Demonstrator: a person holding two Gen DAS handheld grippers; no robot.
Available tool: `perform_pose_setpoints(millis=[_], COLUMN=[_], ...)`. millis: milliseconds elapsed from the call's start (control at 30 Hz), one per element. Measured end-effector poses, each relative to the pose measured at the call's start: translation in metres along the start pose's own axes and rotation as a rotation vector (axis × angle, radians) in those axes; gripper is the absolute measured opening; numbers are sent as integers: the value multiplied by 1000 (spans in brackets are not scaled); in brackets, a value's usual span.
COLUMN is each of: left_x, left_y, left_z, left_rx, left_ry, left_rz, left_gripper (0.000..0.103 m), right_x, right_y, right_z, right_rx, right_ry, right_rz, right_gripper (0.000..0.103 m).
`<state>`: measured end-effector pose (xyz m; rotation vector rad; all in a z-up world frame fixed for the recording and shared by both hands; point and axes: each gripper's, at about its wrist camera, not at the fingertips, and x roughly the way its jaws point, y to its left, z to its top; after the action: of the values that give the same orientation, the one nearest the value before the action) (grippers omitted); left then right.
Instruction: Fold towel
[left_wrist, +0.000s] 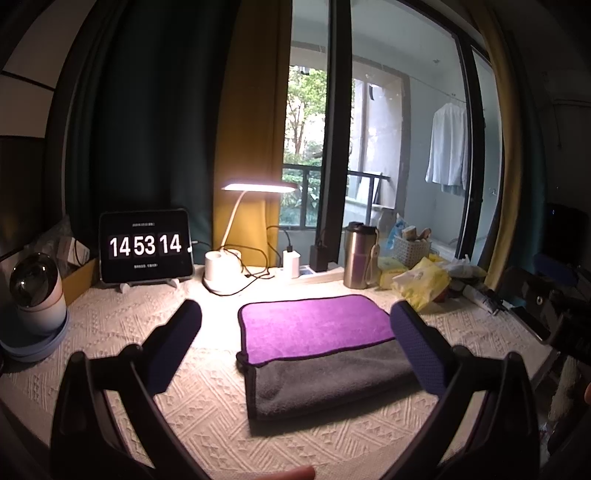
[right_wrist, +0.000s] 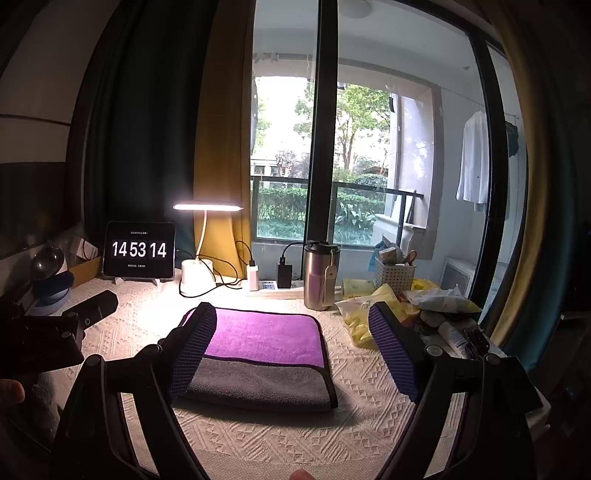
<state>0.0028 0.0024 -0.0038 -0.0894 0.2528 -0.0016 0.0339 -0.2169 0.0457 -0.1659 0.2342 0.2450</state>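
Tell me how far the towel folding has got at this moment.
Done: the purple-and-grey microfibre towel already lies folded on the cream textured tablecloth, a purple layer offset over the grey one. In hand: nothing; the left gripper and right gripper both hover open, apart from the cloth. Left: perhaps another fold or squaring the offset edges; I cannot tell whether more is intended.

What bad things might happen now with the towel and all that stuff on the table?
The towel lies folded, both grippers open above it. Another fold might sweep toward the steel tumbler just behind it and tip it. The lamp cable also trails near the back edge and may snag. The loose yellow packets beside the right gripper could get knocked.
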Motion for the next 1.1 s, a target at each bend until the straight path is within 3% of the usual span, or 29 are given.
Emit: perform_pose_setpoints(millis=[1100], left_x=[4], left_y=[3], left_z=[-5], left_rx=[-16], left_ry=[22], left_rz=[5], left_gripper=[103], right_x=[-1], right_y=[-2], right_z=[0], right_rx=[4], right_ry=[-1], right_rz=[-2], right_gripper=[87])
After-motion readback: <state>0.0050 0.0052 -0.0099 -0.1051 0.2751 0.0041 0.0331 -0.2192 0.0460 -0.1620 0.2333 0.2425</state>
